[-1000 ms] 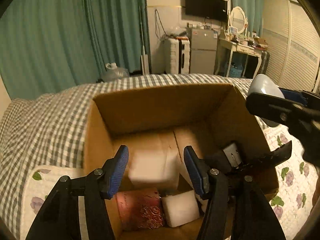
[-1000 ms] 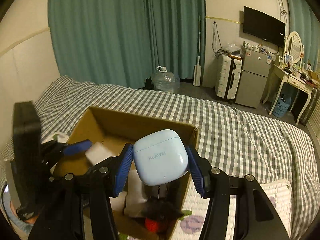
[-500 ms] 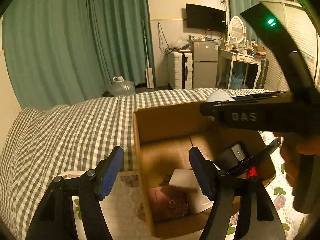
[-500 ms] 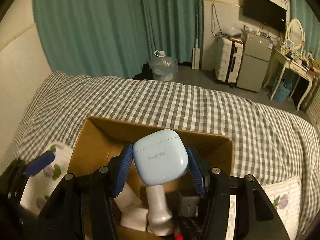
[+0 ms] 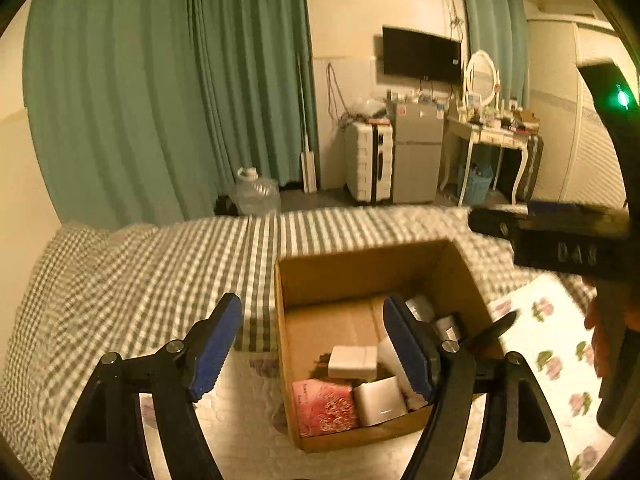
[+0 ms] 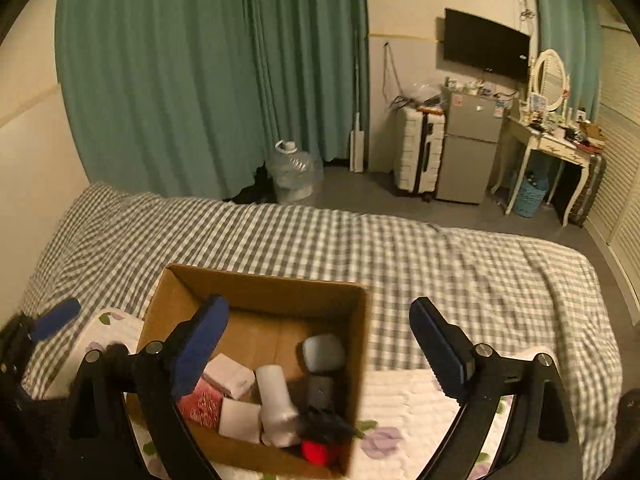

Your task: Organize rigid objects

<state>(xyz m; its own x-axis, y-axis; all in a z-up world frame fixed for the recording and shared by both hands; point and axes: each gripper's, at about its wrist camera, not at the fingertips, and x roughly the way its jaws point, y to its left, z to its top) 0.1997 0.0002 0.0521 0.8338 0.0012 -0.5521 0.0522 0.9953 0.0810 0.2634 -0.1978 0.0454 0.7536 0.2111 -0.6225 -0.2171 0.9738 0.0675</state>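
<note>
Earbud case (image 6: 324, 353), the pale blue one that a second ago sat pinched between the right gripper's pads, now lies inside the cardboard box (image 6: 256, 284), toward its far right corner, beside a white bottle-shaped item (image 6: 276, 404) and above a dark charger-like block (image 6: 320, 392); its edges are blurred, so I judge it has only just landed. That means this item's part of the organizing looks done, with the box also holding a red patterned packet (image 5: 323, 407), two small white boxes (image 5: 353, 361) and a red-tipped dark object (image 6: 320, 450) near the front wall. Right gripper (image 6: 316, 350) hangs over the box's right half with its fingers spread wide and nothing between them, the left pad over the box interior and the right pad out over the checked bedspread (image 6: 460, 264). Left gripper (image 5: 310, 350) has drawn back and to the left of where it was, now straddling the box's left wall, fingers likewise spread and empty, tilted down toward the floral quilt (image 5: 248, 432) in front. Both tools appear free for whatever remains, though no loose item shows on the bed in either view
</note>
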